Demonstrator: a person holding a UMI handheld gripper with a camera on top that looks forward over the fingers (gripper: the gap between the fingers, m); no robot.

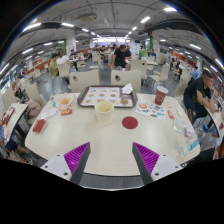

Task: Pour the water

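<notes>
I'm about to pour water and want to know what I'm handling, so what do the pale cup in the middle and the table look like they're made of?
Cup: probably paper or thin plastic, going by its matte pale-yellow wall. Table: likely laminate, smooth and cream with a soft sheen. The gripper is open, and the cup stands beyond its fingers.

gripper: black two-finger gripper (110, 160), level, pointing forward
fingers: spread wide apart, nothing between them
pads: magenta ribbed pads (75, 156) on the inner faces

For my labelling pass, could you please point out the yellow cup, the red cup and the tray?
yellow cup (103, 110), gripper view, front wall.
red cup (161, 95), gripper view, side wall.
tray (105, 104), gripper view, near rim.
</notes>
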